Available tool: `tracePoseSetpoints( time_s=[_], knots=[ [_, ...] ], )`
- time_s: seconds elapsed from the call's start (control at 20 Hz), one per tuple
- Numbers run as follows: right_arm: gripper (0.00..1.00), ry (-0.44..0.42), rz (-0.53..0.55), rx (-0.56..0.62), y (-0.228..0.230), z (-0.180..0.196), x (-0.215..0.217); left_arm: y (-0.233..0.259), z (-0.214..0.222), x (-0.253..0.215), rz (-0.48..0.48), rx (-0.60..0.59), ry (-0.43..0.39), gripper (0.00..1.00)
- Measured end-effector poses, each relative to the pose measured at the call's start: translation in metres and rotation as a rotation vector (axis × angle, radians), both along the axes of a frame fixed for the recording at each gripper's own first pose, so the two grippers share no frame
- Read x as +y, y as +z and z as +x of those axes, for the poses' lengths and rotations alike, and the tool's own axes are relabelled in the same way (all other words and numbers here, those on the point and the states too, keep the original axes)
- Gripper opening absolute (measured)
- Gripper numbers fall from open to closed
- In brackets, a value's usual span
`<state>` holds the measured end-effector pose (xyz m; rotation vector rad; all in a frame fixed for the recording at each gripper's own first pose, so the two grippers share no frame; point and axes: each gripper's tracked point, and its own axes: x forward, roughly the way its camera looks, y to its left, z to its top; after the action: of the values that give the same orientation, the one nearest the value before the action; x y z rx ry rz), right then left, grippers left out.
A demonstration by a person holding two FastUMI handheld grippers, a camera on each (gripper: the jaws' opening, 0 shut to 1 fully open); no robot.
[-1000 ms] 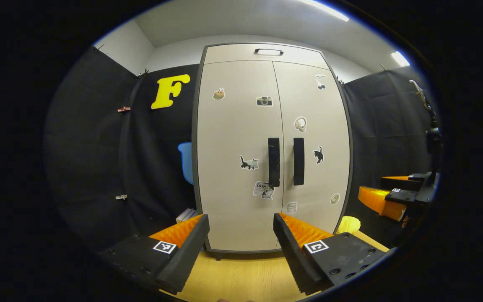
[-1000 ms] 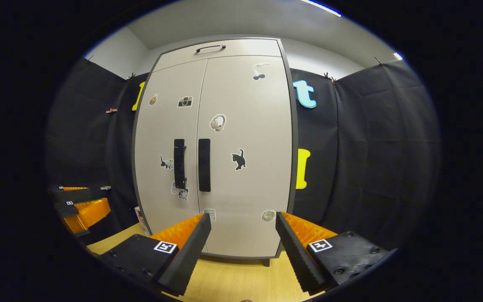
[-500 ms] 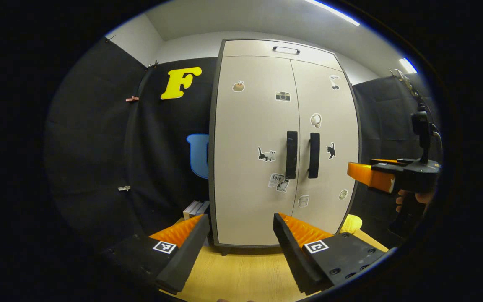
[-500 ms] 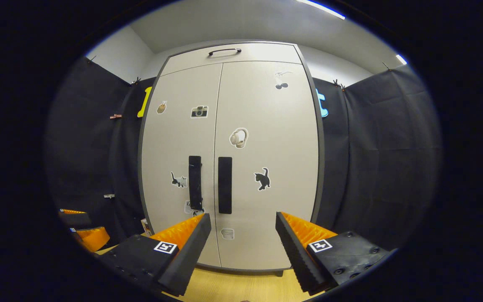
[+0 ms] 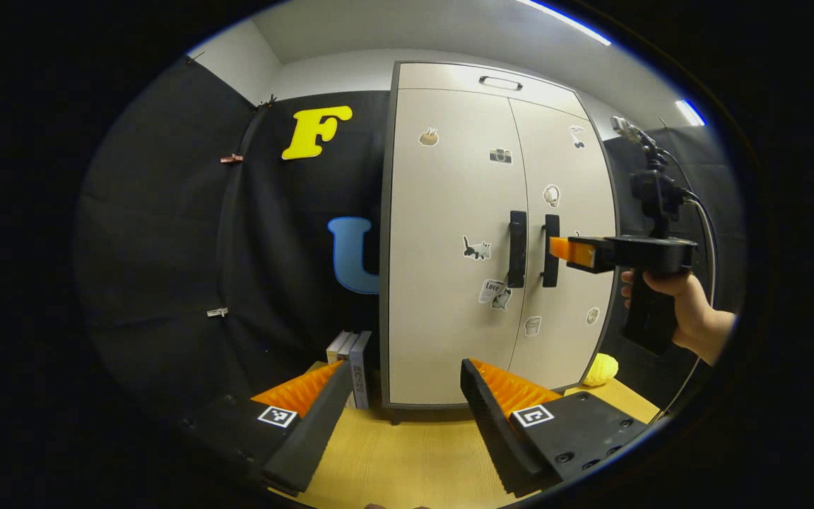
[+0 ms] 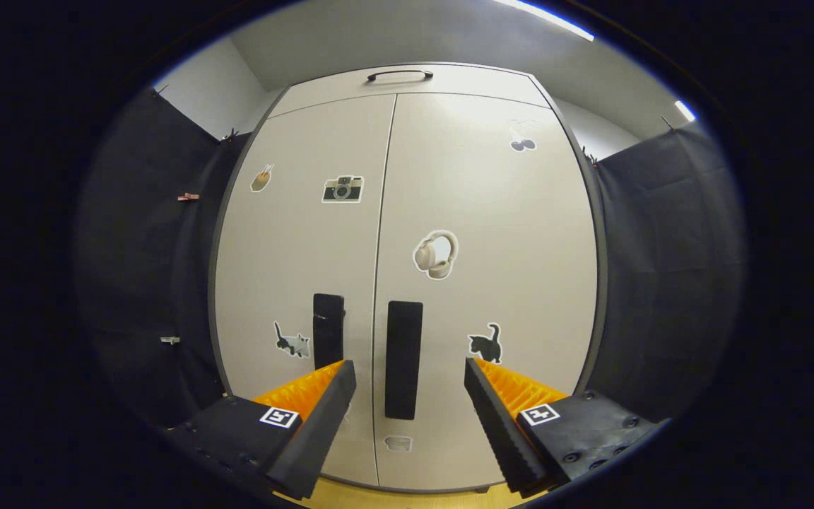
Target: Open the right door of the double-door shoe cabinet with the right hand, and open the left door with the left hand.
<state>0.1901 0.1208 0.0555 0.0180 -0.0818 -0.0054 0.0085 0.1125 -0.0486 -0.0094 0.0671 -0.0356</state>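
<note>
Matte beige double-door shoe cabinet (image 6: 449,212) across the centre of the right gripper view, both doors closed, thin vertical seam between flat panels. Two slim black rectangular bar handles low in the frame: right door handle (image 6: 403,357) directly between the spread fingers of the right gripper (image 6: 407,371), left door handle (image 6: 328,329) just left of it. Jaws wide apart, gripping nothing, ridged sawtooth pads facing inward. Die-cut stickers scattered on the smooth doors: headphones sticker (image 6: 437,254) at centre, camera sticker (image 6: 343,189) upper left.

In the left gripper view, shoe cabinet right of centre, standing on a yellowish wood-grain floor (image 5: 407,459). Left gripper (image 5: 405,371) at the bottom, fingers likewise spread wide and empty, well short of the doors. At mid right, right gripper held in a hand (image 5: 675,297), tip level with the handles and close to the right one. Upright books (image 5: 350,360) beside the cabinet's lower left corner; lumpy yellow object (image 5: 601,369) at its lower right.
</note>
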Motion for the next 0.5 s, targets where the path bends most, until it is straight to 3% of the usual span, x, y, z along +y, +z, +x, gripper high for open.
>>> tracePoseSetpoints(
  time_s=[0.25, 0.5],
  knots=[
    [0.98, -0.061, -0.026, 0.042, -0.012, 0.037, -0.004, -0.019, -0.001, 0.023, -0.021, 0.042, 0.003, 0.95],
    [0.94, -0.06, 0.012, 0.09, -0.015, 0.054, 0.002, -0.033, 0.0, 0.041, -0.04, 0.072, 0.014, 0.95]
  ],
)
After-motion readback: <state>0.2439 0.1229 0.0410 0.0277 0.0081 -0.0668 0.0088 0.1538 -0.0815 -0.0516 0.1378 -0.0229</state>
